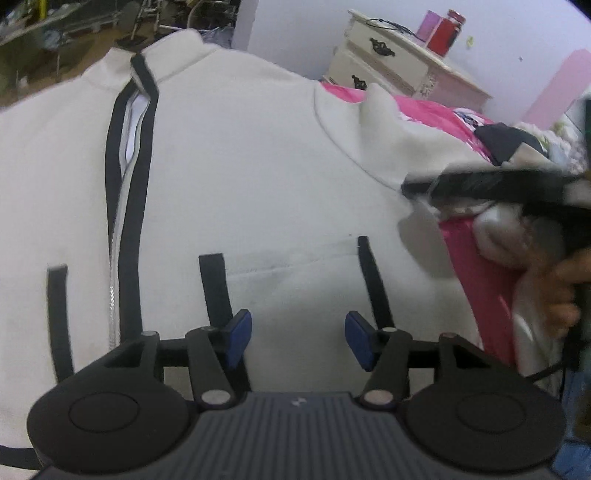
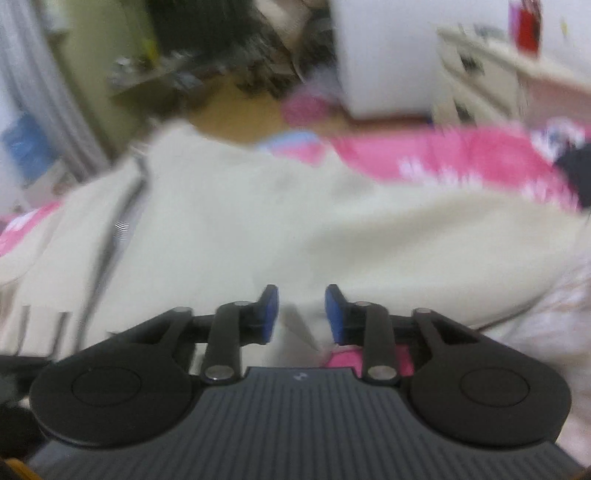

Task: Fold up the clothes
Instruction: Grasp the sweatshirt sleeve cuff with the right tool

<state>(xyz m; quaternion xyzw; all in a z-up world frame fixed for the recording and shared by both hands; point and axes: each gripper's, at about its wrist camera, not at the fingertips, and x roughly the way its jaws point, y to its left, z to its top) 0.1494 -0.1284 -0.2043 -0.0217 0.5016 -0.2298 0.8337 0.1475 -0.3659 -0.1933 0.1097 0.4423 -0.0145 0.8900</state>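
jacket (image 1: 240, 166), cream with black zip trim, lies spread front-up on the pink bedspread (image 1: 476, 258). my left gripper (image 1: 298, 338) hovers above its hem, jaws wide and empty. my right gripper (image 2: 301, 312), blurred, has narrower jaws around a cream fold.

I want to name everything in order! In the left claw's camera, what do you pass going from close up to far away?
Left claw → cream jacket with its black-edged zipper → pink bedspread → cream dresser → red bottle on top.
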